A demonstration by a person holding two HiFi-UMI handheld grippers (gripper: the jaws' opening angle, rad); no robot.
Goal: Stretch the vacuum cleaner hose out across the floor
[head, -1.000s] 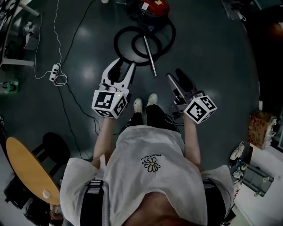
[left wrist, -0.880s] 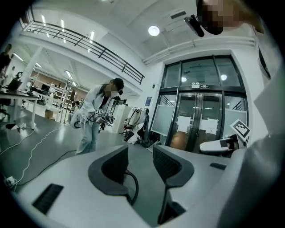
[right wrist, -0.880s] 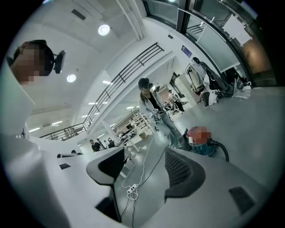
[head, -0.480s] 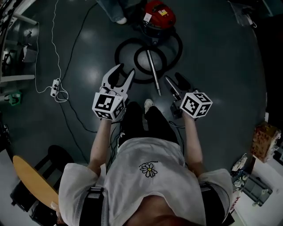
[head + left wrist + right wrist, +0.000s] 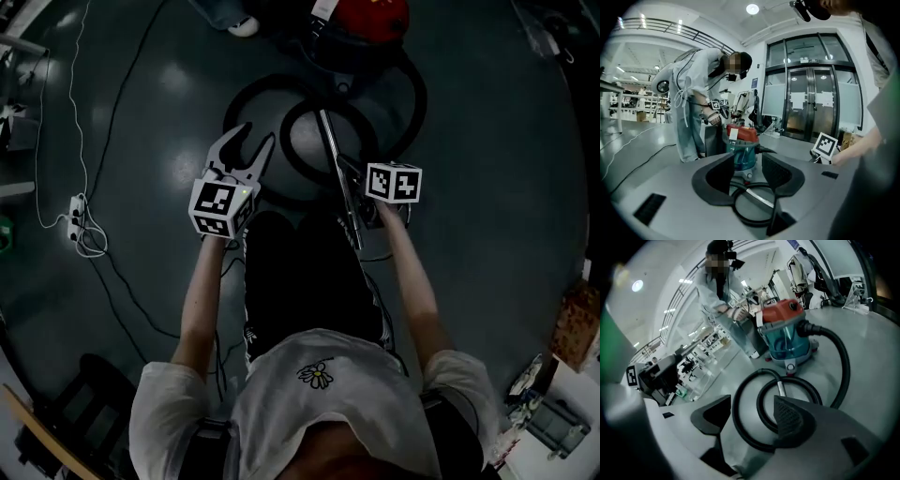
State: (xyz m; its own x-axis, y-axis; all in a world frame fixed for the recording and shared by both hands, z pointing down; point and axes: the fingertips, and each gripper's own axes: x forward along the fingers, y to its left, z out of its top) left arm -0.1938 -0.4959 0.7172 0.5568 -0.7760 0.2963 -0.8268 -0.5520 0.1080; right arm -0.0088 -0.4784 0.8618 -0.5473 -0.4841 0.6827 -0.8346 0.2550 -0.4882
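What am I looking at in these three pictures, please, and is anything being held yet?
There is no robot here: a person holds a two-jaw gripper in each hand. The head view looks down from a camera on the person's head. The other two views come from cameras riding on each gripper, looking along its jaws. The left gripper and right gripper both have their jaws apart and hold nothing. On the dark floor ahead stands a red-topped vacuum cleaner. Its black hose lies in loops, with a metal tube across them. A power strip lies off to the left, and another person bends over behind the vacuum.
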